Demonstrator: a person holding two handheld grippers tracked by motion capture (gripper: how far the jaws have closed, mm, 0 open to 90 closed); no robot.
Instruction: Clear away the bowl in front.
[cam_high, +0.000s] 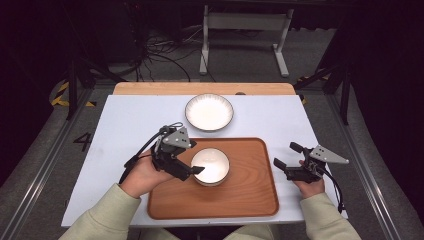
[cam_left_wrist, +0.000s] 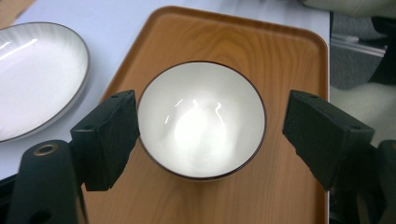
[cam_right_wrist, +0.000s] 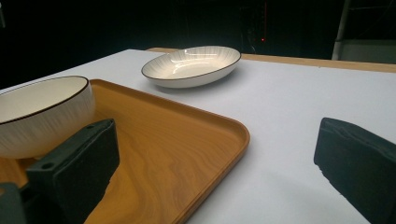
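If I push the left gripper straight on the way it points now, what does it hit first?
Most likely the white bowl on the wooden tray: the left gripper looks down on it, open jaws standing either side of its rim. How far above it they stand is unclear.

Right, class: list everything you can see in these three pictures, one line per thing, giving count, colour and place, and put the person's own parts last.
bowl: one, white with a dark rim, standing on the tray, left of its middle.
plate: one, white with a dark rim, on the table beyond the tray.
tray: one, brown wood grain, on the near half of the table.
table: one, white top with a wooden strip along its far edge.
stand: one, pale grey, on the floor beyond the table.
cables: several, black, on the floor at the far left.
left hand-held gripper: one, black, jaws open on either side of the bowl, not pressing on it.
right hand-held gripper: one, black, open, over the table right of the tray.
sleeves: two, pale green, at the bottom edge.
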